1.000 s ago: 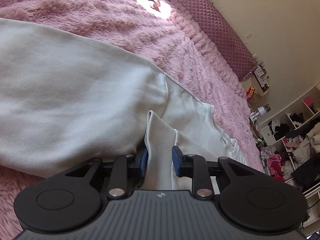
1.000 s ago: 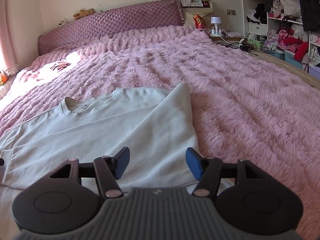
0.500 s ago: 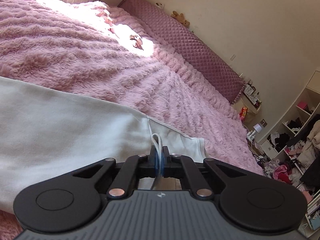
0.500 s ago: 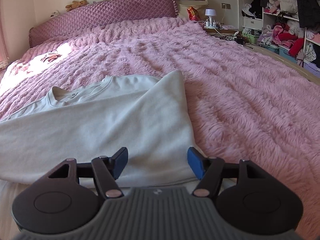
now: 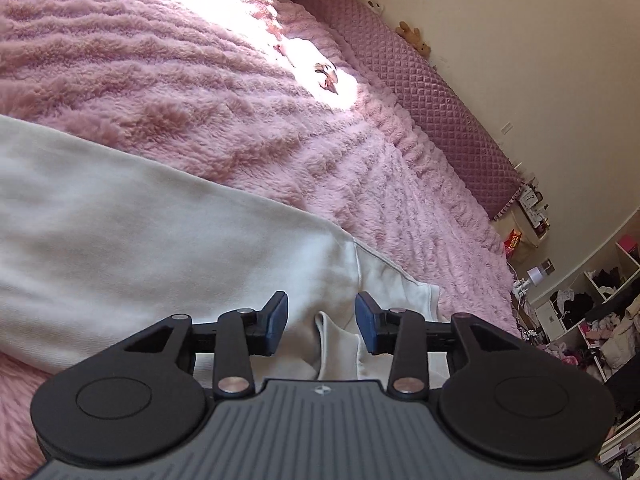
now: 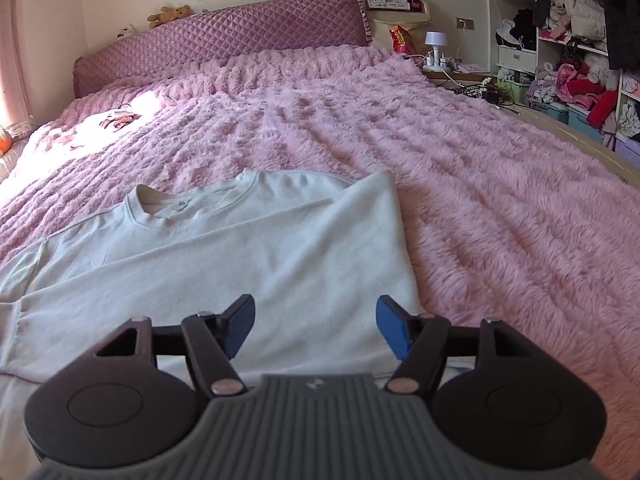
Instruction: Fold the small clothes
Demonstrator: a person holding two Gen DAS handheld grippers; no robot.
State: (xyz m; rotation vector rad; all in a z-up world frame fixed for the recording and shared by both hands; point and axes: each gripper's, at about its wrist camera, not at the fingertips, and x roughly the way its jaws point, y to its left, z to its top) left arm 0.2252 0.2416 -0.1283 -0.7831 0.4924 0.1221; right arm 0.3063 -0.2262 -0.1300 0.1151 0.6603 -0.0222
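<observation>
A white long-sleeved top (image 6: 224, 256) lies on the pink fluffy bedspread (image 6: 460, 168), neck toward the headboard, its right sleeve folded across the body. In the left wrist view the same white top (image 5: 140, 232) fills the left side. My left gripper (image 5: 322, 322) has its jaws opening; a raised fold of white cloth (image 5: 334, 344) stands between the blue pads without touching them. My right gripper (image 6: 316, 330) hovers over the top's lower part, jaws opening wide, with nothing between them.
A quilted purple headboard (image 6: 224, 44) with a teddy bear (image 6: 170, 14) runs along the far wall. A small patterned item (image 6: 118, 118) lies in the sunlit patch. A nightstand with a lamp (image 6: 436, 44) and shelves of clothes (image 6: 580, 60) stand at the right.
The left gripper closed on a fold of the white cloth half a second ago, then let it go and opened while pulling back and up. The right gripper backed off slightly and widened a little.
</observation>
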